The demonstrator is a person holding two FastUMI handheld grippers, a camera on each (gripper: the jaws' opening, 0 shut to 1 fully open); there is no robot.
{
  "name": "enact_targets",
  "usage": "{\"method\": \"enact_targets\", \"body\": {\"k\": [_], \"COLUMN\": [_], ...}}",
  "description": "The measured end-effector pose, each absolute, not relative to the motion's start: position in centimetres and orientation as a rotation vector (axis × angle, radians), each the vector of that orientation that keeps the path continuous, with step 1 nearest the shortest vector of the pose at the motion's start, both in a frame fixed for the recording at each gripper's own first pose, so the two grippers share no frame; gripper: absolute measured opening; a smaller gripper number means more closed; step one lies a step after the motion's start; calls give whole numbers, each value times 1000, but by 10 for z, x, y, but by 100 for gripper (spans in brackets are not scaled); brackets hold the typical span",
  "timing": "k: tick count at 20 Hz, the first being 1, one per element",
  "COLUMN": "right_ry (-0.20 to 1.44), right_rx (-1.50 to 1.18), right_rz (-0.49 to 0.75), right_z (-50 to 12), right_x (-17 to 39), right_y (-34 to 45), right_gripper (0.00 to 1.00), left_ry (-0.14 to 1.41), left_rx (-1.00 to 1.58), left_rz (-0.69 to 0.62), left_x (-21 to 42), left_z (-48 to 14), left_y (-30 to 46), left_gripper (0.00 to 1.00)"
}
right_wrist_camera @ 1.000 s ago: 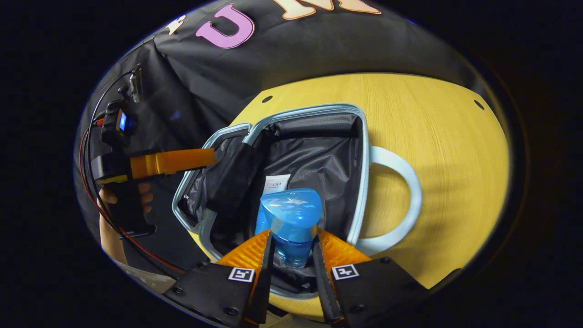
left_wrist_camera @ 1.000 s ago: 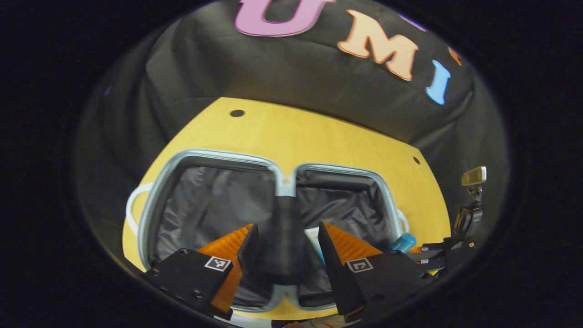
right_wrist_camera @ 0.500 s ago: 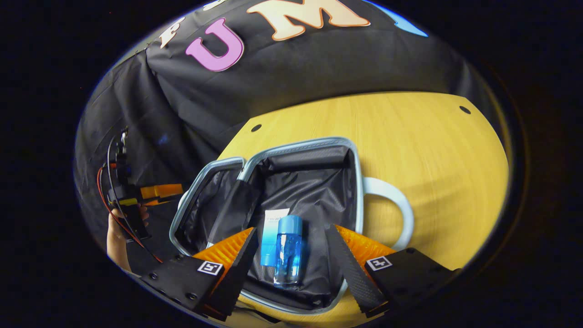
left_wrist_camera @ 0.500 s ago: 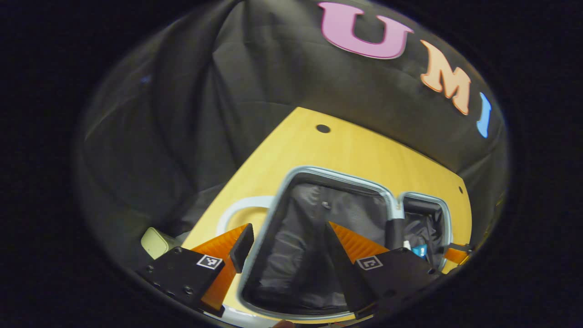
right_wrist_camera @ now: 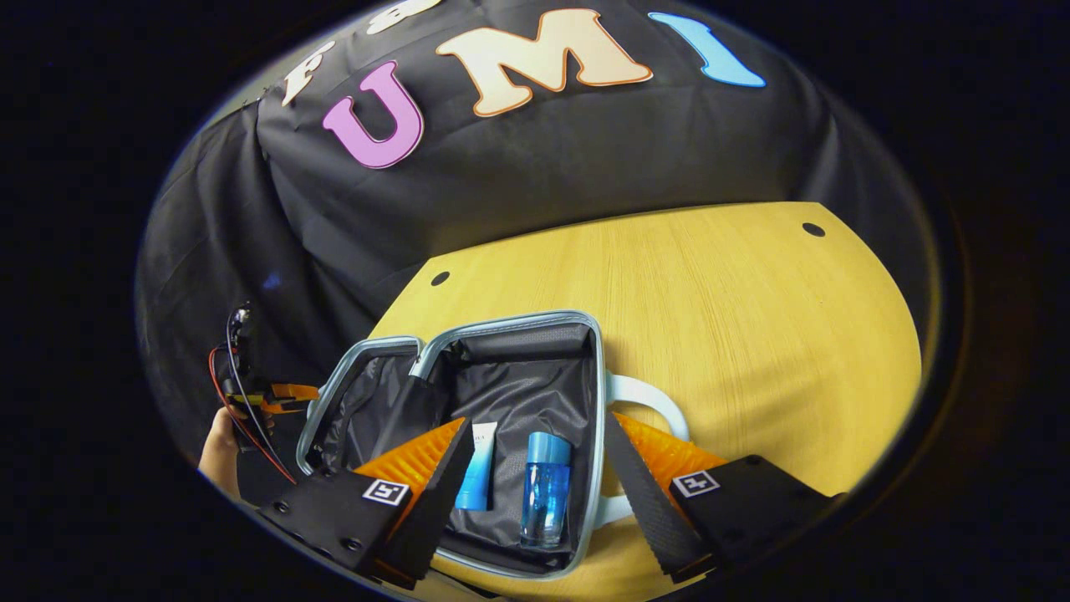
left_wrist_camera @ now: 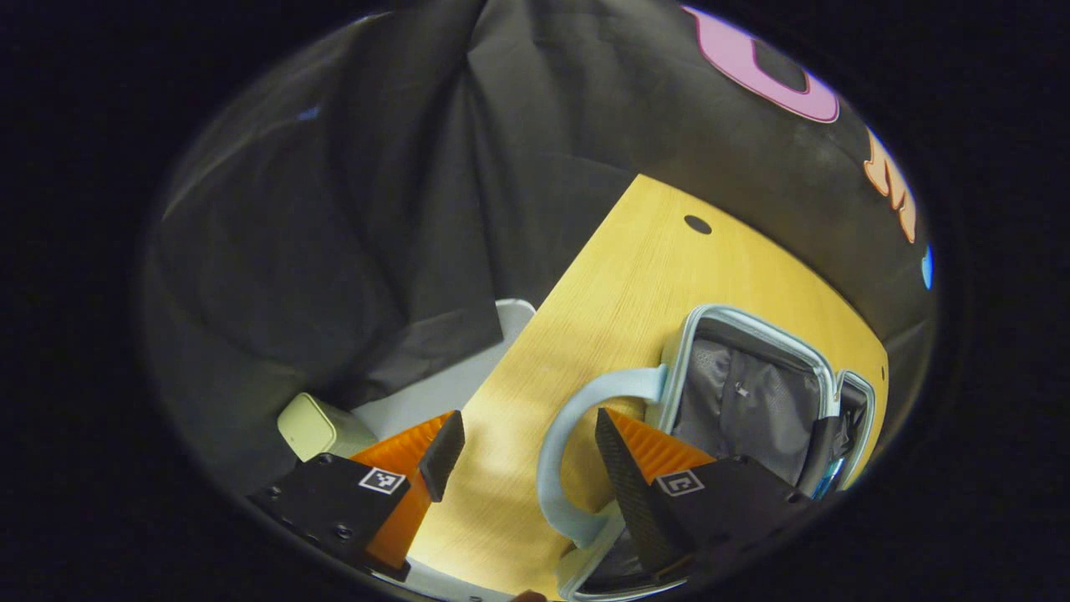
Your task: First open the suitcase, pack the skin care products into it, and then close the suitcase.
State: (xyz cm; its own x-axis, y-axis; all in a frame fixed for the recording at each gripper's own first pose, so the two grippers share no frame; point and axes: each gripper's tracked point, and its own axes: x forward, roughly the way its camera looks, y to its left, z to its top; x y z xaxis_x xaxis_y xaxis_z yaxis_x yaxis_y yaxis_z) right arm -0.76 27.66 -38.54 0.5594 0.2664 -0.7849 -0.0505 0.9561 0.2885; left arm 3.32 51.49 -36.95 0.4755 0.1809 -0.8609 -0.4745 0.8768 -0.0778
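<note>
pale-blue-rimmed suitcase with dark fabric lining lies open on the yellow wooden table | inside it: clear blue bottle, white-and-blue tube beside it | right gripper above suitcase, jaws apart, empty | left gripper over suitcase's looped handle, jaws apart | judged: opening, packing done; closing left

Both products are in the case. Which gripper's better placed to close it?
Left, probably. The left gripper, jaws open, sits at the suitcase handle on the empty half. The right gripper hovers open over the blue bottle.
</note>
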Motion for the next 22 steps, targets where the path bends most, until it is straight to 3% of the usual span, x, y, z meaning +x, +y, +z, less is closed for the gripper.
{"method": "enact_targets", "body": {"k": [3,4,7,11,22], "right_ry": [965,963,947,927,839], "right_rx": [225,224,213,195,161], "right_rz": [188,189,197,217,335], "right_z": [-384,-383,-379,-374,-348], "right_x": [-12,-12,-12,-11,-15], "right_y": [274,274,272,266,235], "right_gripper": [98,98,98,98,98], "left_ry": [1032,1040,1044,1004,752], "left_rx": [-393,-392,-375,-294,-100], "left_rz": [376,389,366,335,247], "left_x": [35,35,34,36,55], "left_z": [-386,-391,-386,-354,-196], "left_y": [511,511,498,493,417], "left_gripper": [84,72,14,3,2]}}
